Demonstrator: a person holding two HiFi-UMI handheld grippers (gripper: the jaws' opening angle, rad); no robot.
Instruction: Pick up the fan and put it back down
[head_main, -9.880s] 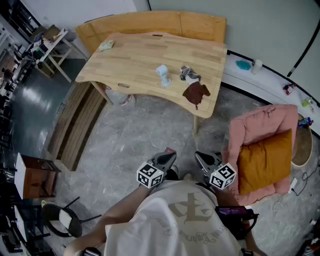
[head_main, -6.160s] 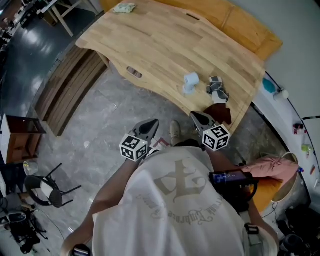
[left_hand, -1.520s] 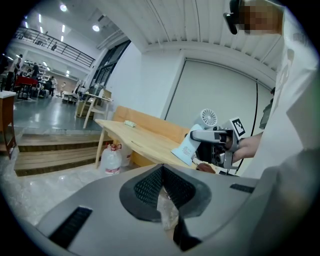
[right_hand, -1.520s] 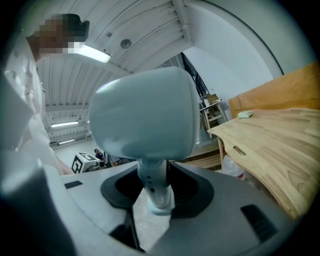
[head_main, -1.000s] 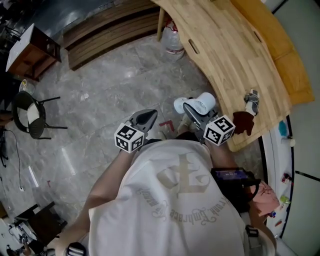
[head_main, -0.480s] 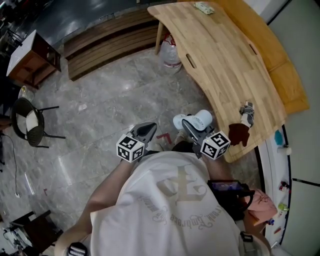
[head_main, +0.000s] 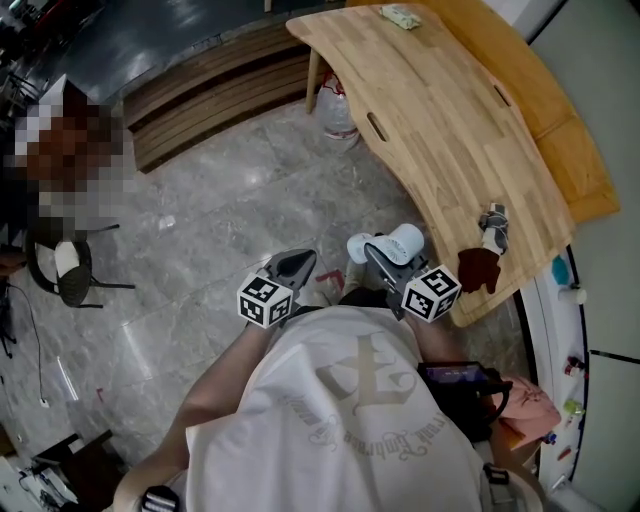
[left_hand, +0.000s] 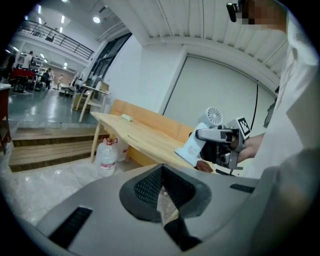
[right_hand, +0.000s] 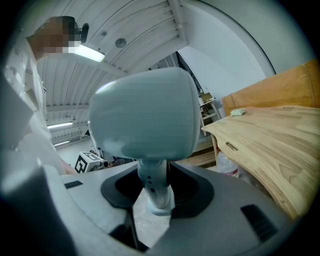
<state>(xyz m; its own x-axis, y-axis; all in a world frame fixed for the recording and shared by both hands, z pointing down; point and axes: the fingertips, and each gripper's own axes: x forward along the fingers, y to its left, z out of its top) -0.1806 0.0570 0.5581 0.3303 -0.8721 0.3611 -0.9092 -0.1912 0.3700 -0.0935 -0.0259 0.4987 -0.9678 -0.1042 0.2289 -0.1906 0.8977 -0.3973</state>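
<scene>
Grey marble floor (head_main: 230, 200) fills most of the room. A long, curved light-wood table (head_main: 450, 130) runs along the right from near to far. Slatted wooden steps (head_main: 210, 80) lie at the far left, and a clear plastic water bottle (head_main: 335, 115) stands under the table's far end.

The person in the white T-shirt (head_main: 350, 420) stands at the near end with both tools held out. The left gripper (head_main: 295, 265) has its jaws together, with nothing between them. The right gripper (head_main: 380, 258) is clamped on the slim stem of the small white fan (head_main: 397, 242). The fan is up in the air over the floor, just left of the table's near edge, its rounded head pointing away. A small brown cloth (head_main: 478, 268) lies on the table's near end.
</scene>
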